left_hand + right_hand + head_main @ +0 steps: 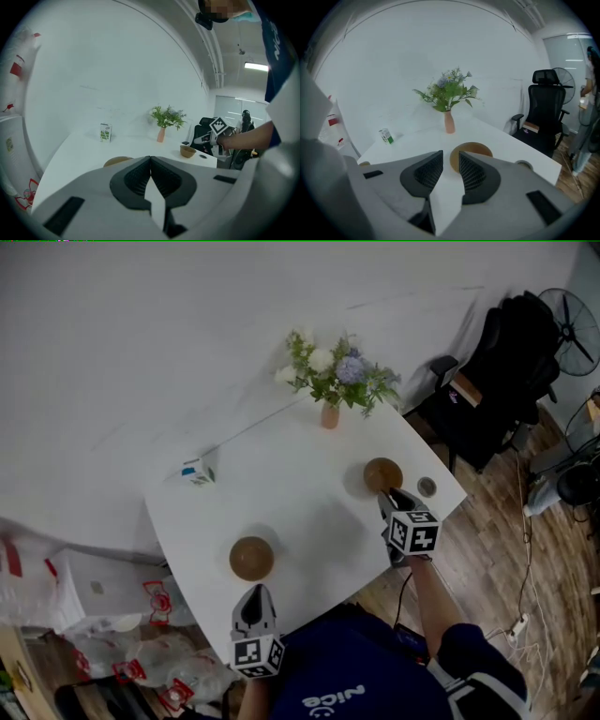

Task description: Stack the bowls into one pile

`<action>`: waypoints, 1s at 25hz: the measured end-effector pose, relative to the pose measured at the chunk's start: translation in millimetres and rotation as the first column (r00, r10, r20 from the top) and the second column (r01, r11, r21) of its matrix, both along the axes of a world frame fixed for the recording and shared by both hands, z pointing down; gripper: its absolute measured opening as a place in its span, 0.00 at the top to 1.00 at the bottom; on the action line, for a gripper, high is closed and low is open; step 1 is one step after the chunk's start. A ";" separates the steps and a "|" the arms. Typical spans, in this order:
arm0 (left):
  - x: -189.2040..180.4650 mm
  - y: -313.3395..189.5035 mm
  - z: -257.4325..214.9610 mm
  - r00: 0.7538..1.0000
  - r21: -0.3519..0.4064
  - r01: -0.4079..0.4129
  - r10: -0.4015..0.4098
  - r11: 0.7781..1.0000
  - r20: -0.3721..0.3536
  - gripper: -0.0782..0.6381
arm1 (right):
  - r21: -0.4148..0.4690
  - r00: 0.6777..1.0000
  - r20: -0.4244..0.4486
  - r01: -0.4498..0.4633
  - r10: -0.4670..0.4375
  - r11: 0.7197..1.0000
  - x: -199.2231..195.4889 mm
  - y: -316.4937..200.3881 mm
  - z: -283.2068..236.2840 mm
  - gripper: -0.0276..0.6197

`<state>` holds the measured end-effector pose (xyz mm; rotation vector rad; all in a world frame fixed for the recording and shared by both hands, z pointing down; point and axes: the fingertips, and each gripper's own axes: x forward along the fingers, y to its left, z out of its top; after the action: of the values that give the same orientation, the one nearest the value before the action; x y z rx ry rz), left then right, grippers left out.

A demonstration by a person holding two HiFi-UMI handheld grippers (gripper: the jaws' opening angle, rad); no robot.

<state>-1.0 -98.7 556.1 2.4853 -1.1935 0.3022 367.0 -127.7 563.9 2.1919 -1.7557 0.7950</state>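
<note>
Two brown bowls stand apart on the white table. One bowl is near the front edge, the other bowl near the right corner. My left gripper is just in front of the near bowl with its jaws shut and nothing in them. Its own view shows the tips meeting. My right gripper is right behind the right-hand bowl. Its jaws stand open, with the bowl's rim just beyond the tips and nothing between the pads.
A vase of flowers stands at the table's far edge and a small carton at the left edge. A small round lid lies right of the right-hand bowl. A black office chair and a fan stand beyond the table.
</note>
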 end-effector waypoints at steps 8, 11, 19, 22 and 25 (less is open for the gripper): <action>12.2 -3.2 0.8 0.999 -0.019 -0.002 0.002 1.000 0.037 0.87 | -0.076 0.993 -0.026 -0.114 0.113 0.990 74.5 -9.0 26.5 0.77; 14.0 -2.7 1.6 0.999 -0.025 0.003 -0.002 1.000 0.053 0.87 | -0.106 0.991 -0.020 -0.134 0.133 0.985 93.4 -13.1 38.1 0.77; 10.1 -7.1 5.8 0.995 -0.041 0.029 -0.026 0.999 0.093 0.87 | -0.197 0.989 0.071 -0.115 0.131 0.974 113.0 -25.3 71.7 0.77; 7.6 -9.6 5.6 0.994 -0.038 0.037 -0.033 0.999 0.101 0.87 | -0.218 0.986 0.091 -0.115 0.138 0.969 115.6 -28.1 79.0 0.79; 6.5 -11.8 4.5 0.994 -0.036 0.041 -0.038 0.998 0.103 0.87 | -0.221 0.981 0.120 -0.125 0.155 0.967 117.6 -28.6 81.4 0.83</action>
<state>5.5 -110.4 560.6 2.4362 -1.2636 0.4424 484.6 -156.2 645.3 2.1806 -1.5034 1.1344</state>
